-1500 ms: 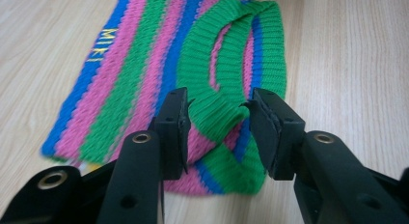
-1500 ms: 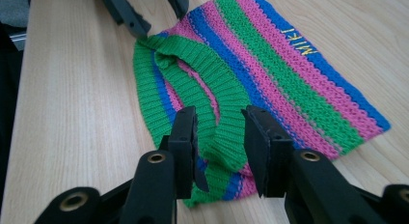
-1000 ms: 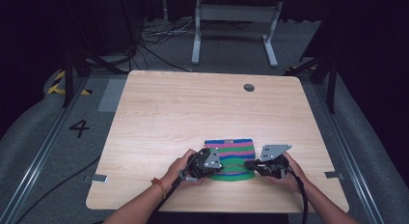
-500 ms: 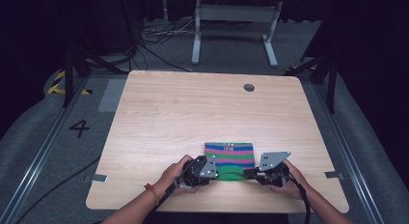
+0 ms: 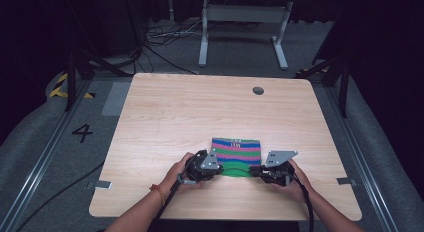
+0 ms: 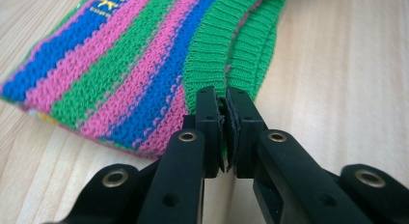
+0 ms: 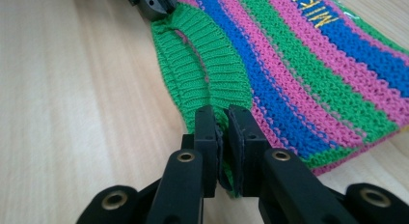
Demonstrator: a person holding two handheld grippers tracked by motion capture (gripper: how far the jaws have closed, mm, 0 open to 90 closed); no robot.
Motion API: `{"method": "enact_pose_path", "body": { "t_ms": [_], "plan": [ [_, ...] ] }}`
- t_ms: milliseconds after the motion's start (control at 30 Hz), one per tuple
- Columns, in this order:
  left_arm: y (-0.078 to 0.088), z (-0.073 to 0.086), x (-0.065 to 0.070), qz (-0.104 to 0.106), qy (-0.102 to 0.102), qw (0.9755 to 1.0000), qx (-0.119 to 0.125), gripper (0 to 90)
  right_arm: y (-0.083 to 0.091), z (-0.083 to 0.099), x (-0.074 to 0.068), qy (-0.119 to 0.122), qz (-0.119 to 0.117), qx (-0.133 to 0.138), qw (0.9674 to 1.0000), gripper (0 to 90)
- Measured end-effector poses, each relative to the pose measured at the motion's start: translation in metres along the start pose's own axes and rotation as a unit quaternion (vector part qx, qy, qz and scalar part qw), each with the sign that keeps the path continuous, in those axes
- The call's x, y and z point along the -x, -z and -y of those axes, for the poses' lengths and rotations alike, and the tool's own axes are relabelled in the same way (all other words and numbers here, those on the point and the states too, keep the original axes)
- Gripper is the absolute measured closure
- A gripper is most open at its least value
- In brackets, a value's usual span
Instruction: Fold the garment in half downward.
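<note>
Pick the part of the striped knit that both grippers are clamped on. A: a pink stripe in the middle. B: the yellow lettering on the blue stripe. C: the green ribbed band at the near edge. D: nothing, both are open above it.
C: in each gripper view the jaws of the left gripper and right gripper are pinched shut on the green ribbed band of the striped knit.

Knitted cloth (image 5: pixel 236 151) was striped blue, pink and green, with a green ribbed band (image 6: pixel 219 40) and yellow lettering (image 7: pixel 315 9). Tabletop (image 5: pixel 190 112) was pale wood-grain.
</note>
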State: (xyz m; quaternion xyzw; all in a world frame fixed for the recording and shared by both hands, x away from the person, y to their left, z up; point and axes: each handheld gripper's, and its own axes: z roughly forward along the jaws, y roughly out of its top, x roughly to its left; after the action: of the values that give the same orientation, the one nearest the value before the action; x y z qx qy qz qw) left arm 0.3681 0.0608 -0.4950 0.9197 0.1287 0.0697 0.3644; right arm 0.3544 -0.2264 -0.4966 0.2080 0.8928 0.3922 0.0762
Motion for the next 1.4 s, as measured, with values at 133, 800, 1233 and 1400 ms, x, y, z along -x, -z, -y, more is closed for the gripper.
{"method": "enact_pose_path", "body": {
  "t_ms": [133,800,1233,1400],
  "plan": [
    [0.005,-0.003,-0.001,0.0,-0.003,1.0,-0.007,80.6,-0.001,-0.004,0.001,0.0,0.006,-0.005,1.0,80.3],
    [0.097,0.042,-0.008,-0.068,0.027,0.9968,-0.031,48.5,0.054,0.0,0.005,0.012,0.06,-0.041,0.9973,34.6],
    [0.119,0.075,-0.006,-0.1,0.058,0.992,-0.051,30.0,0.074,0.022,0.013,-0.011,0.103,-0.041,0.9937,32.0],
    [0.125,0.083,-0.007,-0.112,0.066,0.9898,-0.057,25.3,0.084,0.031,0.015,-0.017,0.117,-0.041,0.9921,30.0]
  ]
}}
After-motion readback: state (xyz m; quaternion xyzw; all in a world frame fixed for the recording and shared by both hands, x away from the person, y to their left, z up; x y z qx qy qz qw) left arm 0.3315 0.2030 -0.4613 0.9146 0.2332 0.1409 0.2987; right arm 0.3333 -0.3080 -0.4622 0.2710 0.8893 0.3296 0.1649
